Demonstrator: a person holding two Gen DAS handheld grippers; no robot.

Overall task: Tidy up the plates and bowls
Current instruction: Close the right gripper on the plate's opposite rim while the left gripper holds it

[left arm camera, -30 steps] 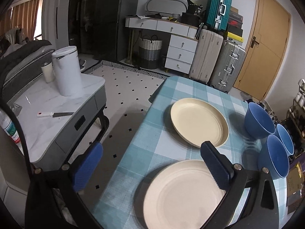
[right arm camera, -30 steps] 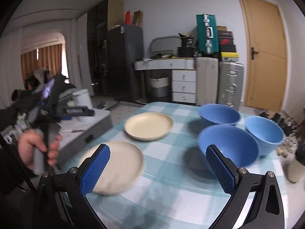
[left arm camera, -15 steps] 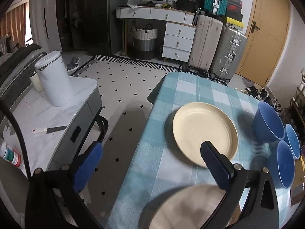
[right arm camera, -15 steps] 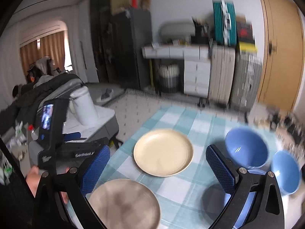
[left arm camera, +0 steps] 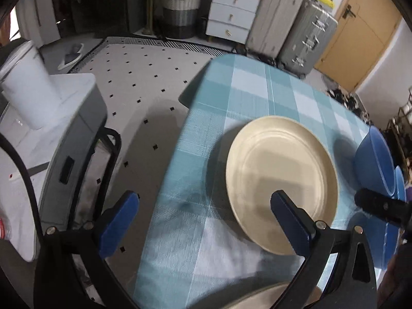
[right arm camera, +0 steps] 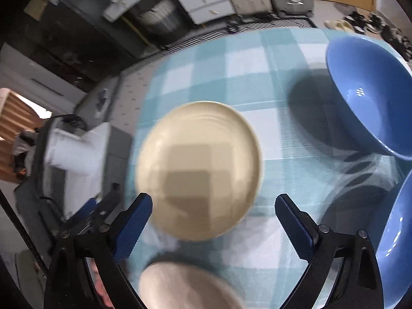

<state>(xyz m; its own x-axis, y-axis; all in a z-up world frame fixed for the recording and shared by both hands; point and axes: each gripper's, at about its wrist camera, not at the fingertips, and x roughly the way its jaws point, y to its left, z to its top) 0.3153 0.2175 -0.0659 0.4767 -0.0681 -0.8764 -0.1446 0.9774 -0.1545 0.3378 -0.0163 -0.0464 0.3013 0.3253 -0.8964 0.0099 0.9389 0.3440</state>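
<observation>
A cream plate [left arm camera: 282, 177] lies on the blue checked tablecloth [left arm camera: 252, 90]; it also shows in the right wrist view [right arm camera: 198, 167]. A second cream plate [right arm camera: 185, 285] lies nearer, its rim at the bottom of the left wrist view [left arm camera: 260, 297]. Blue bowls stand at the right: one [right arm camera: 368, 103] farther back, one [right arm camera: 396, 239] nearer; they also show in the left wrist view [left arm camera: 374, 164]. My left gripper [left arm camera: 203, 224] is open and empty above the table's left edge, its right finger over the far plate. My right gripper [right arm camera: 213, 226] is open and empty above the far plate's near rim.
A grey side cabinet [left arm camera: 64, 139] with a white kettle [left arm camera: 25, 87] stands left of the table, across a strip of tiled floor. Suitcases [left arm camera: 291, 36], a white drawer unit [left arm camera: 231, 18] and a wooden door [left arm camera: 358, 28] are at the back. The left gripper shows in the right wrist view [right arm camera: 95, 211].
Both grippers have tilted downward and moved forward over the table toward the far plate. The near plate has slid to the bottom of both views. Both stay open.
</observation>
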